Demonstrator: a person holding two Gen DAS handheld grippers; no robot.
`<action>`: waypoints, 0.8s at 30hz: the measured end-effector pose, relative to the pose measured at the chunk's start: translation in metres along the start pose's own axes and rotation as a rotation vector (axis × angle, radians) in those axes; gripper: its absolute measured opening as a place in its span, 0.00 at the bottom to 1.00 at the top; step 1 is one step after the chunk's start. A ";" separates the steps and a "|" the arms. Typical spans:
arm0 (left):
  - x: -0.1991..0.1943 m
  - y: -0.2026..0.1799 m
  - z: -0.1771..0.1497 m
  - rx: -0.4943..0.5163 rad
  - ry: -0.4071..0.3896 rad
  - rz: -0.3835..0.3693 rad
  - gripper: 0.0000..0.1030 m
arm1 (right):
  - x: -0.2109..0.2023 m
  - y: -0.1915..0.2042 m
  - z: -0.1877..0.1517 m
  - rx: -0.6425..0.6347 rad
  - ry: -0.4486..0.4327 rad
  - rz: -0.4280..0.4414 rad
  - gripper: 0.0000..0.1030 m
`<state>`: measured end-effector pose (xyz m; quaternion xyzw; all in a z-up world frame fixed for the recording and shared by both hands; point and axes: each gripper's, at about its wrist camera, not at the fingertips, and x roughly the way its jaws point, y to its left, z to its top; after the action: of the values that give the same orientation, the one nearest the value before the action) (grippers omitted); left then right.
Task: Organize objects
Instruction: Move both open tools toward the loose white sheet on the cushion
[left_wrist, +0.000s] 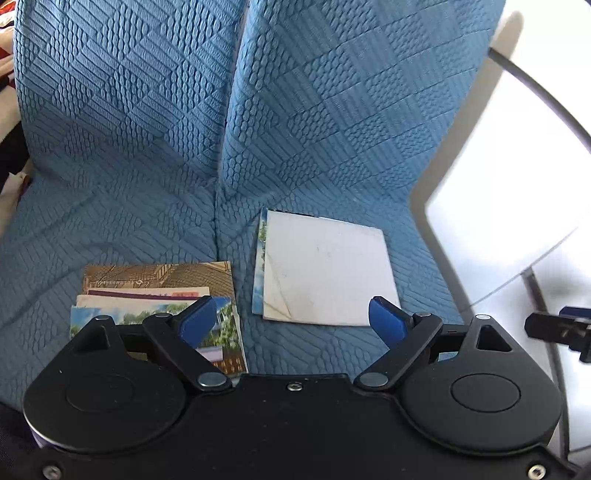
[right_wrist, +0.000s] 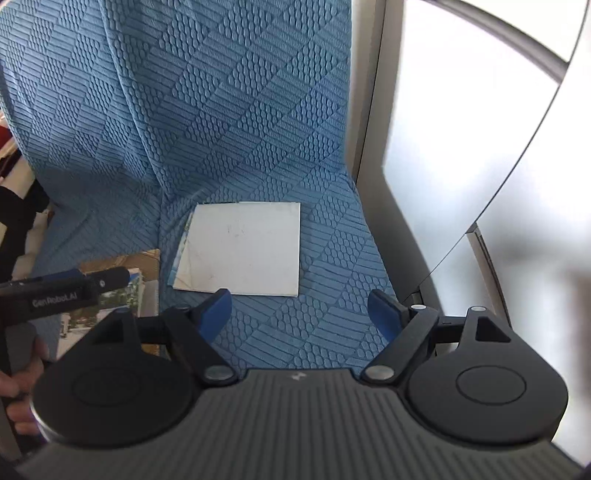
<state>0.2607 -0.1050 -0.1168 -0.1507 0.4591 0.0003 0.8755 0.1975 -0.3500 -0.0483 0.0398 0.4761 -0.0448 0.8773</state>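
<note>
A white-backed card (left_wrist: 325, 269) lies face down on the blue sofa seat (left_wrist: 155, 218), with a printed card peeking out under its left edge. To its left is a fanned stack of picture cards (left_wrist: 159, 291). My left gripper (left_wrist: 291, 321) hovers open just above and between the two, its left pad over the stack. In the right wrist view the white card (right_wrist: 240, 247) lies ahead of my right gripper (right_wrist: 301, 314), which is open and empty over bare seat. The left gripper (right_wrist: 62, 288) shows there over the stack (right_wrist: 122, 269).
The sofa's quilted blue backrest (left_wrist: 295, 92) rises right behind the cards. A pale armrest or side panel (right_wrist: 443, 147) borders the seat on the right. A hand (right_wrist: 18, 384) holds the left tool at the lower left of the right wrist view.
</note>
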 end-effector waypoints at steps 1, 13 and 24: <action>0.006 0.001 0.001 -0.003 0.003 -0.004 0.86 | 0.007 0.000 0.001 -0.003 0.006 0.000 0.80; 0.071 -0.001 0.015 -0.023 0.068 -0.038 0.74 | 0.095 -0.004 0.015 -0.049 0.101 -0.028 0.80; 0.126 -0.002 0.020 -0.013 0.129 -0.063 0.61 | 0.173 -0.015 0.020 -0.041 0.123 -0.010 0.80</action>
<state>0.3499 -0.1195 -0.2071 -0.1708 0.5095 -0.0340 0.8426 0.3061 -0.3738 -0.1830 0.0223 0.5302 -0.0369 0.8468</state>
